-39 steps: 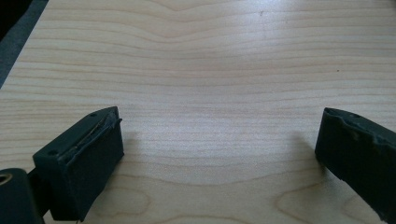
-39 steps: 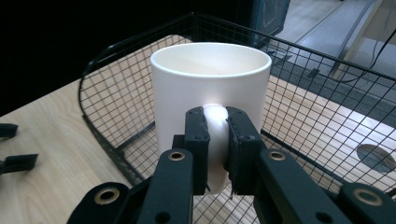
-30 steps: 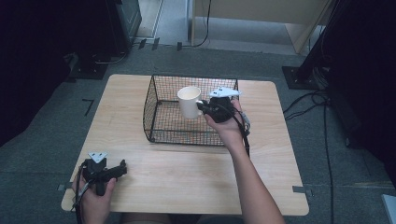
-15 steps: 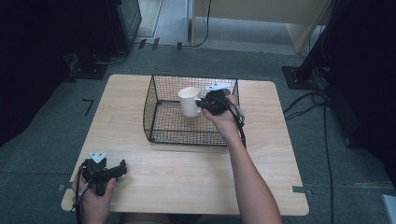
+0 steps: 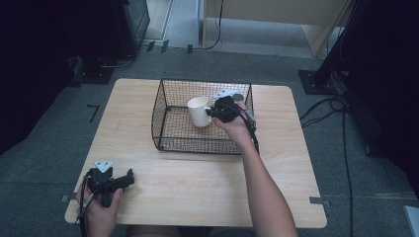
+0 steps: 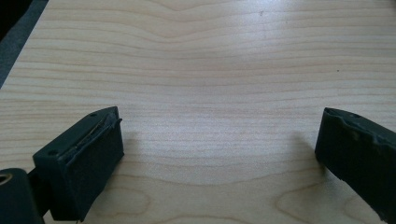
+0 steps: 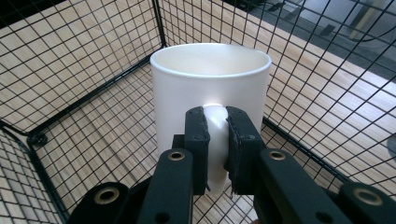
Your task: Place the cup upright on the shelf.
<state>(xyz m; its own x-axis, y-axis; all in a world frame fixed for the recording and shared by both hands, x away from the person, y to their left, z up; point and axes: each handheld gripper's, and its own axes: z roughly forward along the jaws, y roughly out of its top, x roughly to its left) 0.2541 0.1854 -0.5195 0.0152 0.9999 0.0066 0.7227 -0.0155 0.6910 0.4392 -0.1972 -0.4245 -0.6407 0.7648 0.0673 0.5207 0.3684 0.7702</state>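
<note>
A white mug [image 5: 198, 111] [image 7: 210, 88] hangs upright inside the black wire basket [image 5: 165, 121]. My right gripper [image 5: 213, 112] [image 7: 217, 135] is shut on the mug's handle, both pads pressed against it, with the hand reaching over the basket's front right side. Whether the mug's base touches the basket floor I cannot tell. At the table's near left corner my left gripper [image 5: 129, 177] [image 6: 219, 144] rests low over the bare wood, open, with nothing between its wide-set fingers.
The basket [image 7: 84, 70] stands at the back middle of a light wooden table [image 5: 197, 187]. Its wire walls surround the mug on all sides. Cables [image 5: 341, 128] and dark stands lie on the grey floor around the table.
The right gripper has carried the mug down and a little to the left, deeper into the basket. The left gripper has stayed where it was.
</note>
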